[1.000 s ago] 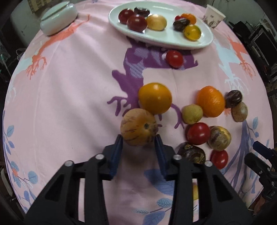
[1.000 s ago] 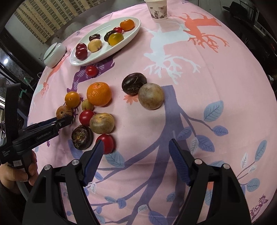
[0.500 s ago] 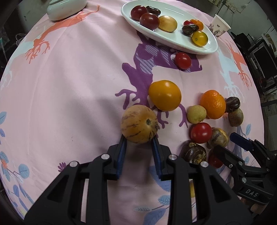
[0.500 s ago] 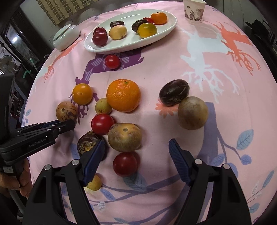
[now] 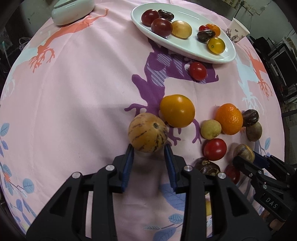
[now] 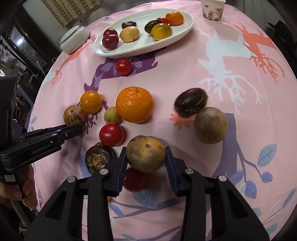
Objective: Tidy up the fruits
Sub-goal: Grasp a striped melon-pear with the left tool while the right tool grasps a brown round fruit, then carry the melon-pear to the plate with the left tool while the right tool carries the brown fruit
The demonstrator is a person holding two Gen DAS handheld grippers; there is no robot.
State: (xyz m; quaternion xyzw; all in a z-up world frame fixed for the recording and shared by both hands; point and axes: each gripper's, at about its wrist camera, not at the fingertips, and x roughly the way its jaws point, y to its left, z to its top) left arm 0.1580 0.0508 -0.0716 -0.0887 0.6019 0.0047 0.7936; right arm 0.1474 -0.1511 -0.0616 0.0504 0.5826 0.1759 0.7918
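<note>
A: Listing stock, taking the white oval plate as landmark. Item one?

B: Striped tan fruit, well short of the plate, touching the smooth orange-yellow fruit. The left gripper has its blue pads against the fruit's near flanks, at a narrow setting; its jaws have just eased slightly apart, and the fruit sits at the very fingertips.

A: Item two?

B: Dull brown-yellow fruit, also well short of the plate, beside the red tomato. The right gripper has just closed in from wide and clamps it across the middle.

A: Handling?

B: Judged firm-skinned, round, light to moderate, likely smooth enough to roll or squirt out. Best taken across the widest girth, pads centred. The left hold looks shallow and could slip. The tomato would bruise under hard squeezing.

A: Containers?

B: Plate holds two dark red fruits, a pale yellow one, two dark brown ones, a yellow-green tomato, a small red one and a small orange. Paper cup beyond the plate, contents unseen. Lidded white dish beside the plate, closed.
</note>
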